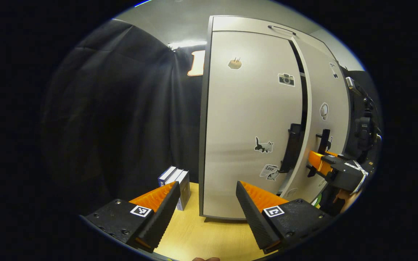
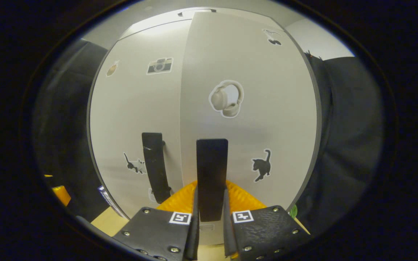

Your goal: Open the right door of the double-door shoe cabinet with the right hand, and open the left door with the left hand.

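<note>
The pale shoe cabinet stands on the table with stickers on both doors. In the left gripper view its left door (image 1: 252,123) is flat and closed, its black handle (image 1: 291,148) free. The right door (image 1: 327,105) stands slightly ajar, with a dark gap between the doors. My right gripper (image 1: 319,163) holds that door's handle (image 1: 324,139). In the right gripper view, my right gripper (image 2: 210,194) is shut on the right handle (image 2: 212,174), both fingers pressing its sides. The left handle (image 2: 154,166) hangs beside it. My left gripper (image 1: 207,188) is open, short of the left door.
Upright small boxes (image 1: 175,181) stand on the wooden table (image 1: 194,232), left of the cabinet's foot. A black curtain (image 1: 122,108) hangs behind and to the left. A hand (image 1: 347,197) holds the right gripper near the cabinet's right side.
</note>
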Available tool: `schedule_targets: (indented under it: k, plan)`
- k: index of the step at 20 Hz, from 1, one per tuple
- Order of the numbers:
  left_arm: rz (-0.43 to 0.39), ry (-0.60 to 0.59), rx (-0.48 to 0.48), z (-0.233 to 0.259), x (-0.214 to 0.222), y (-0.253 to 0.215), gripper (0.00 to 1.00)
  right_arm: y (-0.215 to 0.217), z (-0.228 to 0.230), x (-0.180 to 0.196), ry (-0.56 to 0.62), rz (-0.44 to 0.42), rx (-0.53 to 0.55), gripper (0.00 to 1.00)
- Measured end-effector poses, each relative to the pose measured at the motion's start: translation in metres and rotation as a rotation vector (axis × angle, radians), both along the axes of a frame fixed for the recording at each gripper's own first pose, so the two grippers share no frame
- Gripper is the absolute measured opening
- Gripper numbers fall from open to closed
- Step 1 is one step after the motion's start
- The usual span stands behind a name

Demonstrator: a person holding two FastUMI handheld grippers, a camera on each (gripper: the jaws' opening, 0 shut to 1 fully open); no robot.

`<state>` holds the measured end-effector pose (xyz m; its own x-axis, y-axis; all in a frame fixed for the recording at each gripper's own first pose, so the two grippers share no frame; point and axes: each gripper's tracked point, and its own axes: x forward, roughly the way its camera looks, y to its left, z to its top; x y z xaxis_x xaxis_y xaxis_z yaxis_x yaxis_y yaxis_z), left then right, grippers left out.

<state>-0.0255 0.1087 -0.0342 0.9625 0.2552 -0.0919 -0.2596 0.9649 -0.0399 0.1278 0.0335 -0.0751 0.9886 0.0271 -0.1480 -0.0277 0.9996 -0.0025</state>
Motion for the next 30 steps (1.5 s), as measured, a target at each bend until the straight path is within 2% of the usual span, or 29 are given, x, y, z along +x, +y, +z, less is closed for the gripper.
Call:
schedule_targets:
  k: [14,15,16,18,20,21,30]
  plan:
    - [-0.036,0.008,-0.014,-0.007,-0.005,-0.026,0.96,-0.01,0.006,-0.016,-0.046,0.025,0.036,0.27]
    - [-0.037,0.007,-0.015,-0.006,-0.004,-0.026,0.96,-0.011,0.006,-0.026,-0.053,0.036,0.053,0.27]
    - [-0.042,0.006,-0.015,-0.007,-0.002,-0.027,0.96,-0.01,0.005,-0.016,-0.052,0.036,0.063,0.16]
    - [-0.048,0.007,-0.017,-0.007,0.001,-0.029,0.96,-0.01,0.004,-0.018,-0.04,0.043,0.057,0.16]
    - [-0.065,0.005,-0.023,-0.007,0.005,-0.035,1.0,-0.012,0.004,-0.021,-0.042,0.037,0.065,0.16]
    - [-0.074,0.005,-0.023,-0.007,0.007,-0.037,0.96,-0.013,0.005,-0.022,-0.047,0.035,0.066,0.16]
    - [-0.168,0.011,-0.03,-0.011,0.024,-0.071,0.96,-0.033,0.005,-0.05,-0.043,0.028,0.072,0.15]
